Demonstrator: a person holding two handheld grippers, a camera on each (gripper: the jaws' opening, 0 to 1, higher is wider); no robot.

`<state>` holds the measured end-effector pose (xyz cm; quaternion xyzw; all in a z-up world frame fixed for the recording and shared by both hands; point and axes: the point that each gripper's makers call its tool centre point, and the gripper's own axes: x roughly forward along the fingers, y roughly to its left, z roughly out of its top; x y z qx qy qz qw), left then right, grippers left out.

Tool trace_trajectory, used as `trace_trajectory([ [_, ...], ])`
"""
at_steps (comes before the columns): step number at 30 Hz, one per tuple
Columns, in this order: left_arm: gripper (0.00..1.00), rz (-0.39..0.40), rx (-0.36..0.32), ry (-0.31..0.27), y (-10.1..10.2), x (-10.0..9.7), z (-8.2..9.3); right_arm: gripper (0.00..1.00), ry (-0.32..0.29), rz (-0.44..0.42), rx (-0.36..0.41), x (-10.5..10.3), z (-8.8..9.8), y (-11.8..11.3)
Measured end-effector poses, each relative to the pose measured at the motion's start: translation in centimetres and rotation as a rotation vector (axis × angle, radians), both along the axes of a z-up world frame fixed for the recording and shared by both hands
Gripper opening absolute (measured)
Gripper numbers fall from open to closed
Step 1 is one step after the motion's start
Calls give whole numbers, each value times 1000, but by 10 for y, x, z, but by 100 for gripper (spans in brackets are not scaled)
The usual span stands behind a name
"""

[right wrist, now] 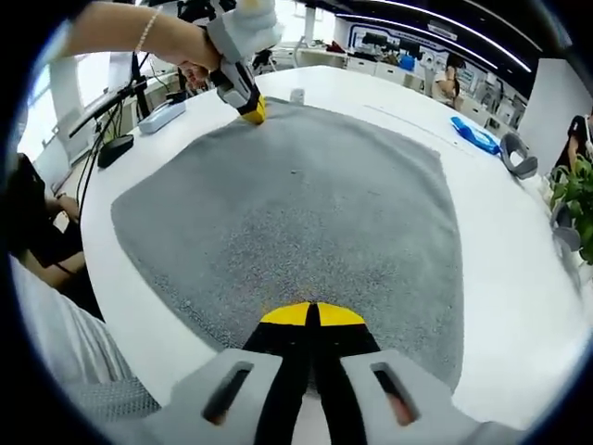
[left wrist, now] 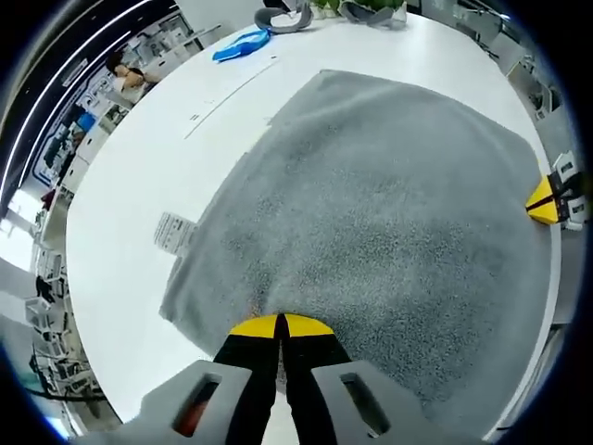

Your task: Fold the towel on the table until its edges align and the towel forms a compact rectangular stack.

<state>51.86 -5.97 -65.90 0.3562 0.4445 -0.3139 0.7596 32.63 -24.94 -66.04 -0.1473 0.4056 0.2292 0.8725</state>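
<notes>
1. Left gripper view: the left tongs [left wrist: 280,326], black with yellow tips, are clenched, their two jaws pressed together on the near edge of the towel [left wrist: 389,213]; the nubby cloth appears pinched between them.
2. Right gripper view: the right tongs [right wrist: 311,315] are likewise clenched, yellow tips meeting on the towel's near edge, seemingly gripping the fabric.
3. Each pair of tongs shows in the other's view at a far corner of the cloth; in the right gripper view a hand [right wrist: 190,57] with a beaded bracelet holds the left one.
4. The towel is grey, coarse terry with a speckled pile, spread flat in one roughly square layer on the smooth white tabletop [left wrist: 139,176].
5. A small white printed label [left wrist: 174,232] juts from one towel edge.
6. Well beyond the cloth lie a crumpled blue item [left wrist: 241,44] and a curved grey object [right wrist: 517,156]; green leaves [right wrist: 576,190] stand at the tabletop's rim.
</notes>
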Motion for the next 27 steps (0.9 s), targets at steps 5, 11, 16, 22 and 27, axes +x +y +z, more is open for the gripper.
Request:
trace_trajectory([
  [5, 1, -9, -3, -5, -2, 6, 0, 0, 4, 8, 0, -1, -1, 2],
  [11, 0, -23, 7, -10, -5, 11, 0, 0, -14, 59, -38, -2, -1, 5],
  [16, 1, -26, 15, -9, -6, 12, 0, 0, -13, 49, -27, -1, -1, 4],
  [22, 1, 39, -21, -18, -4, 12, 0, 0, 46, 31, 53, 0, -1, 3],
  [27, 1, 183, -81, 35, 1, 7, 4, 0, 103, 31, 90, 0, -1, 3],
])
